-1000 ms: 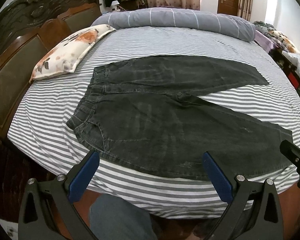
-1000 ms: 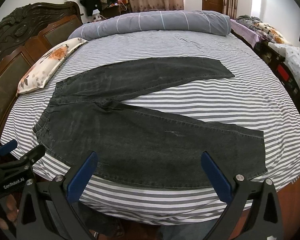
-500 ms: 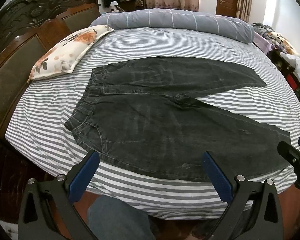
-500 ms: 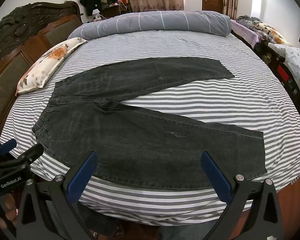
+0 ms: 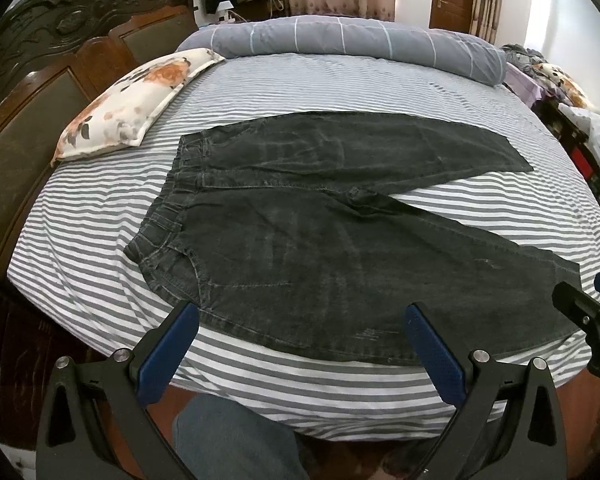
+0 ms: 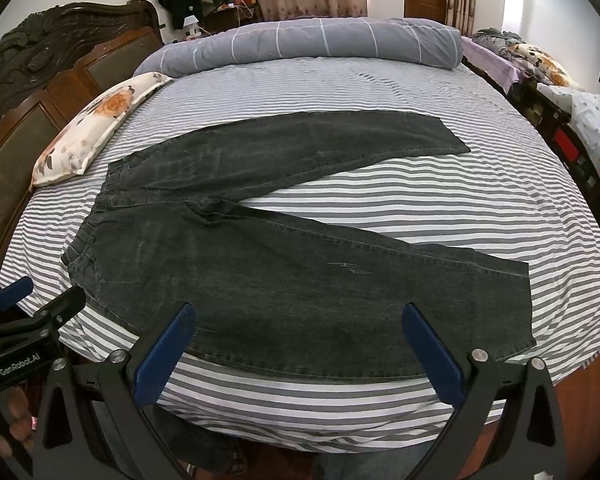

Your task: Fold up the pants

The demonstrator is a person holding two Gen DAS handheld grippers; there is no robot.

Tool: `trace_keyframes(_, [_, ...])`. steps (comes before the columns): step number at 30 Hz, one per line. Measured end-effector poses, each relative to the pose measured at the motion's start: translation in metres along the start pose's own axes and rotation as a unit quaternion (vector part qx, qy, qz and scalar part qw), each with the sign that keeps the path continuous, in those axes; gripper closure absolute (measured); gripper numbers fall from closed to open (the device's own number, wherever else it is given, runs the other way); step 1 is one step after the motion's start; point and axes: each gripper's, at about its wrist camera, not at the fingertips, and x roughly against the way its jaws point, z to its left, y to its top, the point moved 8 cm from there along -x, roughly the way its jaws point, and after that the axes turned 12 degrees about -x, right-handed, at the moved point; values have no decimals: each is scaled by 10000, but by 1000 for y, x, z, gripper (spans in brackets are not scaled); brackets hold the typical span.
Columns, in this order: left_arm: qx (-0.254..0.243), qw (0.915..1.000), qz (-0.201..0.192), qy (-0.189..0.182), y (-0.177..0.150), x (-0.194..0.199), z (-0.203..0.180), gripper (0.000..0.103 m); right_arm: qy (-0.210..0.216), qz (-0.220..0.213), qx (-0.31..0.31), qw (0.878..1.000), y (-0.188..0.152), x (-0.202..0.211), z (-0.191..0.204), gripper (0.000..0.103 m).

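Note:
Dark grey jeans (image 5: 320,248) lie flat on the striped bed (image 5: 100,216), waistband to the left, both legs spread apart in a V toward the right. They also show in the right wrist view (image 6: 292,280). My left gripper (image 5: 300,344) is open and empty, held above the near edge of the near leg, close to the waistband end. My right gripper (image 6: 300,344) is open and empty, above the near edge of the same leg, further toward the hem. Each gripper shows at the edge of the other's view.
A floral pillow (image 5: 136,100) lies at the left by the dark wooden headboard (image 5: 40,92). A rolled grey quilt (image 5: 340,44) lies across the far side. A cluttered bedside area (image 6: 572,120) stands to the right. My knee (image 5: 236,440) is below the bed's near edge.
Both grippers have shifted slightly; the left view has drifted a little so the jeans sit lower and more to the left. The jeans have not moved and both jaws stay open.

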Motion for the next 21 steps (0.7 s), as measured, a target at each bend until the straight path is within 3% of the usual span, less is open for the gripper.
trace_keyframes(15, [19, 10000, 17, 33, 8, -31, 16, 2, -24, -19, -325, 9995, 15, -19, -19, 0])
trace_keyframes(21, [251, 9997, 65, 37, 16, -60, 55, 19, 6, 38, -91, 10000, 12, -39, -6, 0])
